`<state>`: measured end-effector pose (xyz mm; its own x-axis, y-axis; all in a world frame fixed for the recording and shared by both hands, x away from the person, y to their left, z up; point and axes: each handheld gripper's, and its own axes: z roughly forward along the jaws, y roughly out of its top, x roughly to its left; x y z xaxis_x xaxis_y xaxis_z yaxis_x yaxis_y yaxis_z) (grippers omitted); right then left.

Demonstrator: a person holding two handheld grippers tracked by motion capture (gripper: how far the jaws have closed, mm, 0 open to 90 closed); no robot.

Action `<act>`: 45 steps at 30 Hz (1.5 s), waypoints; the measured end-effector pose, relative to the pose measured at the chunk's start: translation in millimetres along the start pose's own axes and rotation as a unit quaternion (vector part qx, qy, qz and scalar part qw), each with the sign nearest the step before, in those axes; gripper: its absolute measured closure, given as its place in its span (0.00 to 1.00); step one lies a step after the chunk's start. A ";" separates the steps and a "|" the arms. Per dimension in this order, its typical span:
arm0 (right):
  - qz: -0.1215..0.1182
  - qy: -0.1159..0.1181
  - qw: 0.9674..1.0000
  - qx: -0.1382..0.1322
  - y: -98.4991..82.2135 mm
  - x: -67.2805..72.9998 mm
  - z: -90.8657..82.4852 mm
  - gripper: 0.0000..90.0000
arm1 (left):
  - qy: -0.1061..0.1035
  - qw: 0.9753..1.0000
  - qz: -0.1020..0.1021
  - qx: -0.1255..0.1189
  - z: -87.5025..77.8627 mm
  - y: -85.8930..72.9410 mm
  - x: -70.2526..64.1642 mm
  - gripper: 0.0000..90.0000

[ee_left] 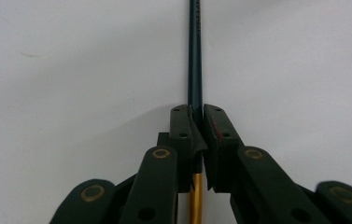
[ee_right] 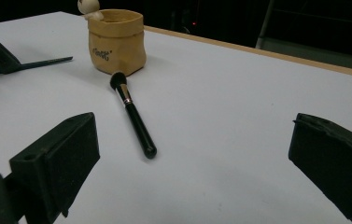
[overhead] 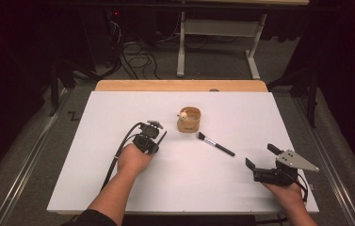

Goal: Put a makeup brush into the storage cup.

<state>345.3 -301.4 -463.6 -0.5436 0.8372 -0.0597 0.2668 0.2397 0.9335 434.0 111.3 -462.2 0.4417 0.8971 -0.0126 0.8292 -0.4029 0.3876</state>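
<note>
Dark-handled, slim and gold at one end, the thin brush [ee_left: 195, 60] is clamped between the left gripper [ee_left: 197, 122] fingers [ee_left: 181, 126], low over the white tabletop [overhead: 118, 117], left of the tan pouch [overhead: 189, 119]. Keep the squeeze firm and level so it cannot pivot. The right gripper [ee_right: 192, 154] stands spread and empty, right of the pouch.

We are looking at a lab-style recording room: a white work board [overhead: 118, 179] on a wooden table [overhead: 180, 85], dark surroundings, grey carpet [overhead: 213, 66], loose cables [overhead: 137, 59] on the floor, and a height-adjustable desk frame [overhead: 217, 42] behind.
</note>
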 end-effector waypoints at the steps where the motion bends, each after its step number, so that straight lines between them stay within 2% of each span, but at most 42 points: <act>1: 0.000 0.000 1.000 0.000 0.0 0.0 0.0 0.02 | 0.000 1.000 0.002 0.000 -0.1 0.0 -0.1 0.92; 5: 0.004 0.000 1.000 -0.001 0.2 -0.4 -0.7 0.02 | 0.008 1.000 0.012 -0.002 -0.4 -0.2 -2.2 0.92; 8: 0.004 0.000 1.000 -0.001 0.2 -0.3 -0.8 0.02 | 0.013 0.999 0.031 -0.004 -2.3 -1.9 -4.0 0.92; 10: 0.004 0.000 1.000 -0.001 0.1 -0.3 -0.8 0.02 | 0.015 0.999 0.035 -0.006 -3.2 -2.7 -4.6 0.92; 11: 0.005 0.000 1.000 -0.001 0.0 -0.1 -0.7 0.02 | 0.022 0.999 0.048 -0.009 -5.9 -4.2 -6.0 0.92; 14: 0.006 0.000 1.000 0.001 -0.1 0.1 -0.5 0.02 | 0.024 0.998 0.055 -0.015 -8.7 -5.6 -6.4 0.92; 16: 0.003 0.000 1.000 0.001 -0.1 0.0 -0.2 0.02 | 0.029 0.997 0.071 -0.026 -14.3 -7.7 -7.5 0.92; 18: 0.003 0.000 1.000 0.001 -0.2 0.0 -0.1 0.02 | 0.030 0.996 0.075 -0.031 -16.0 -8.6 -8.3 0.92; 19: 0.006 0.000 1.000 0.002 -0.3 0.2 0.0 0.02 | 0.035 0.995 0.090 -0.036 -19.2 -10.9 -10.6 0.92; 20: 0.006 0.000 1.000 0.002 -0.3 0.2 0.0 0.02 | 0.035 0.995 0.090 -0.036 -19.2 -10.9 -10.6 0.92; 21: 0.003 -0.001 1.000 0.002 -0.5 0.1 0.3 0.02 | 0.041 0.993 0.105 -0.045 -23.1 -13.4 -12.9 0.92; 24: 0.002 0.000 1.000 0.003 -0.6 0.2 0.7 0.02 | 0.050 0.988 0.129 -0.062 -27.5 -17.9 -17.4 0.92; 29: 0.003 0.001 1.000 0.004 -1.0 1.2 1.2 0.02 | 0.060 0.982 0.154 -0.088 -32.1 -25.7 -23.0 0.92; 31: 0.003 0.001 1.000 0.004 -1.1 1.5 1.5 0.02 | 0.068 0.978 0.170 -0.099 -33.3 -29.0 -25.6 0.92; 32: 0.004 0.001 1.000 0.005 -1.1 1.8 1.5 0.02 | 0.068 0.978 0.170 -0.099 -33.3 -29.0 -25.6 0.92; 36: -0.001 0.000 1.000 0.006 -1.3 2.3 2.3 0.02 | 0.072 0.972 0.193 -0.111 -33.5 -35.3 -32.4 0.92; 37: 0.001 0.001 1.000 0.008 -1.4 3.1 2.9 0.02 | 0.076 0.969 0.206 -0.118 -31.9 -38.6 -37.1 0.92; 38: 0.002 0.000 1.000 0.009 -1.6 3.5 3.2 0.02 | 0.075 0.967 0.210 -0.122 -31.7 -40.0 -39.1 0.92; 39: -0.001 0.002 1.000 0.008 -1.7 3.6 3.7 0.02 | 0.078 0.965 0.217 -0.125 -31.6 -41.4 -41.3 0.92; 40: -0.002 0.001 1.000 0.009 -1.7 3.9 4.0 0.02 | 0.085 0.962 0.227 -0.128 -31.4 -42.8 -43.7 0.92; 42: -0.005 0.001 1.000 0.010 -1.3 5.7 4.5 0.02 | 0.088 0.958 0.237 -0.137 -32.2 -45.1 -47.3 0.92; 45: -0.016 0.003 1.000 0.014 0.2 11.2 6.1 0.02 | 0.101 0.948 0.264 -0.147 -34.4 -48.2 -53.1 0.92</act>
<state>344.1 -289.0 -466.3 -0.5571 0.8259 -0.0863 0.2710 0.2791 0.9212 358.8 89.3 -448.4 0.6692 0.6128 0.4203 0.3662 -0.7642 0.5310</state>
